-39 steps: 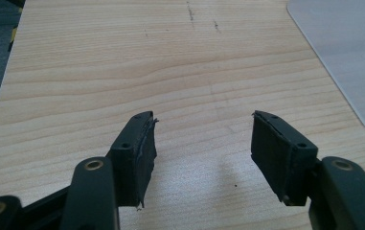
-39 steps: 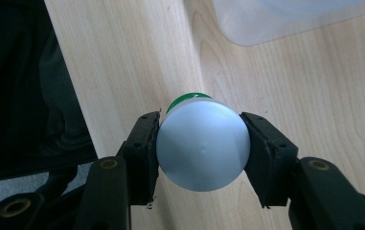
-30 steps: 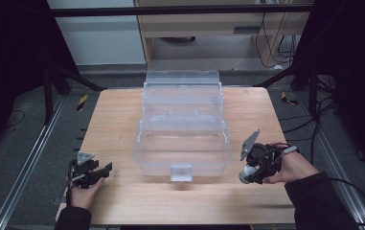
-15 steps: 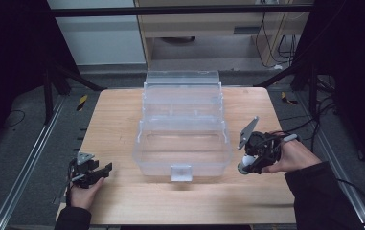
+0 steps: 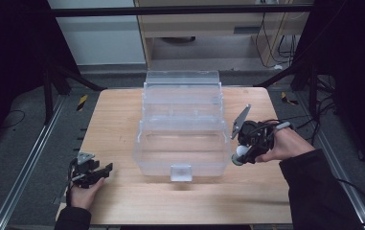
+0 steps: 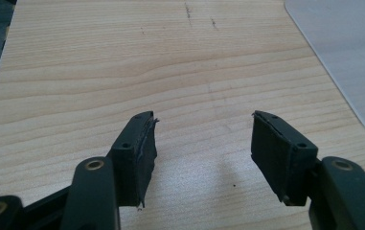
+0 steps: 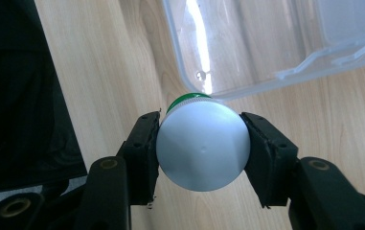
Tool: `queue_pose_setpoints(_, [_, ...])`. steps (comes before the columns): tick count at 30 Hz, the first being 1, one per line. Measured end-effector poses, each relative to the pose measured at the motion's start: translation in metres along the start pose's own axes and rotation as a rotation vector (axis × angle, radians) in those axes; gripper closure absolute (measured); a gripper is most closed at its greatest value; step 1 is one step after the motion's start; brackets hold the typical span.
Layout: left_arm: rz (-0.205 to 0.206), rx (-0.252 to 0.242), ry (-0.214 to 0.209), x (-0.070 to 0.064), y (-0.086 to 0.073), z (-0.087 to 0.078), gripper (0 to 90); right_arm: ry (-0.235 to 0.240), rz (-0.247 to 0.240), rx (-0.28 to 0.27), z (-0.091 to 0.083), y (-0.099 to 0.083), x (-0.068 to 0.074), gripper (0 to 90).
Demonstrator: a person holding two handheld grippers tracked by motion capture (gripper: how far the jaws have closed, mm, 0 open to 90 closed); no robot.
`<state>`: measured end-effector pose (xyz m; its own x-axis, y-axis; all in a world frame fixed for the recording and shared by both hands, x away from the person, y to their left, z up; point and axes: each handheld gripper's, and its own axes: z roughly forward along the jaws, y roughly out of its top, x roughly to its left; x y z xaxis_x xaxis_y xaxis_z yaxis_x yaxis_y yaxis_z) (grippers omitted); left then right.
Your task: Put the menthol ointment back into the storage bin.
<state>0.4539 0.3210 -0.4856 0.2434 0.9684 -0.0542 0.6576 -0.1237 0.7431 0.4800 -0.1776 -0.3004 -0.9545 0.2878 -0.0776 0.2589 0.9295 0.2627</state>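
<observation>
Now right gripper (image 5: 238, 155), clamping white bottle (image 7: 202, 146), nearer clear box (image 5: 182, 139); left gripper (image 6: 201, 139) agape, empty; wooden table (image 5: 122, 120).

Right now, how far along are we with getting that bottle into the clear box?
Done: the right hand-held gripper has the white bottle clamped between its jaws, beside the clear box. In hand: carrying it, bottle not yet inside. Left: placing it in the box, which looks empty, and releasing it. The left hand-held gripper sits open over the table.
</observation>
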Motion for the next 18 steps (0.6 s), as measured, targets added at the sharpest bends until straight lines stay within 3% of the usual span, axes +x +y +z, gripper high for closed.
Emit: queue_pose_setpoints(18, [-0.001,-0.005,0.000,0.001,0.001,0.000,40.8,0.001,-0.032,-0.043,0.018,0.034,-0.028,50.4])
